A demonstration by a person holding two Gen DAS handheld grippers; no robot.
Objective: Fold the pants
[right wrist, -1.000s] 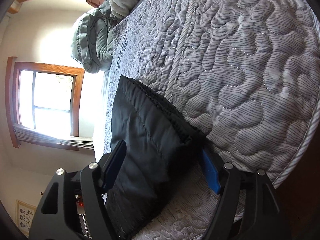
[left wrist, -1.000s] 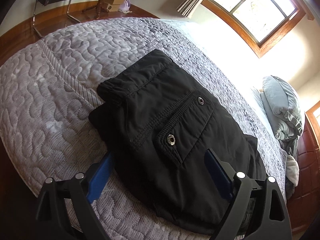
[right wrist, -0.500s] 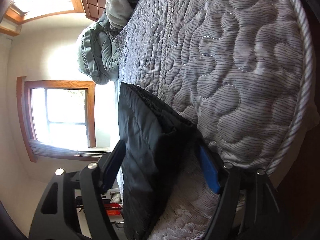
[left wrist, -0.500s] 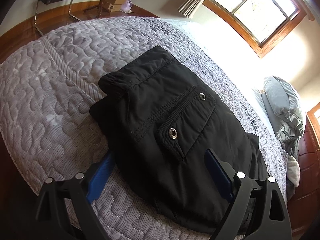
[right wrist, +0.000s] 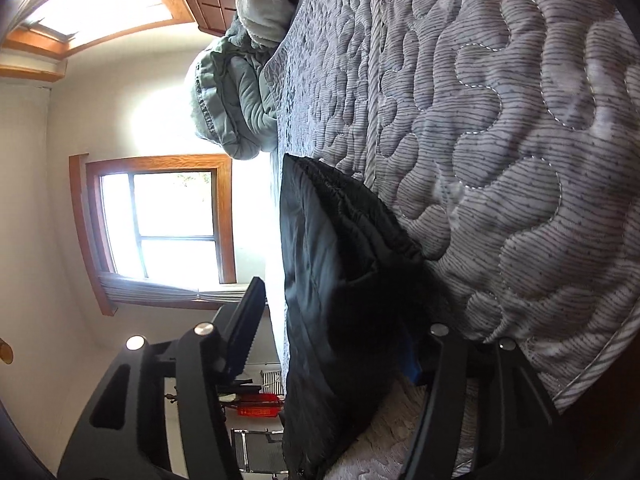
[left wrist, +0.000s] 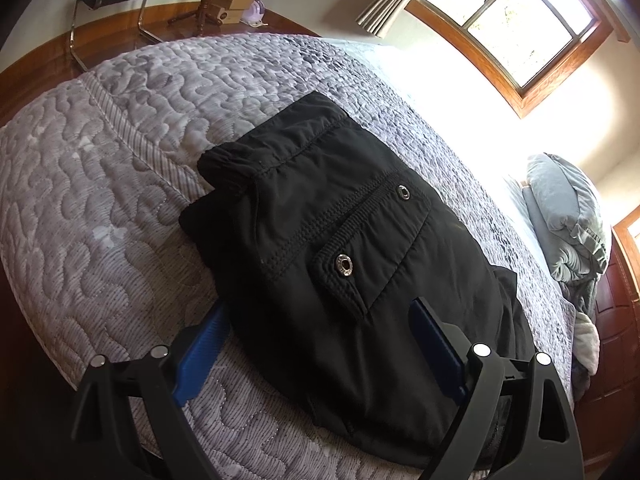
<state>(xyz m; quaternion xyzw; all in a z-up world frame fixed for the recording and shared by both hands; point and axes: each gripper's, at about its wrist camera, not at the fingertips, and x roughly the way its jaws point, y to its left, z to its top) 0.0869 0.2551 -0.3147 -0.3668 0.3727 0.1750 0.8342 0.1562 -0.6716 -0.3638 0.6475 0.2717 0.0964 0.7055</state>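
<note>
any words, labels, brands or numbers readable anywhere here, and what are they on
None can be read.
Pants: no label or brand shows; the snaps look plain.
Boxes on the floor beyond the bed: any print is too small to read.
Red item low in the right wrist view: pale marks, too blurred to read.

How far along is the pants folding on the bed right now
Mostly done, it seems: the black pants lie in a compact, layered bundle on the quilted bed, pocket flap up. In hand: the left hand-held gripper and right hand-held gripper each straddle an edge of the bundle, jaws open. Left: perhaps a final fold or tidy.
</note>
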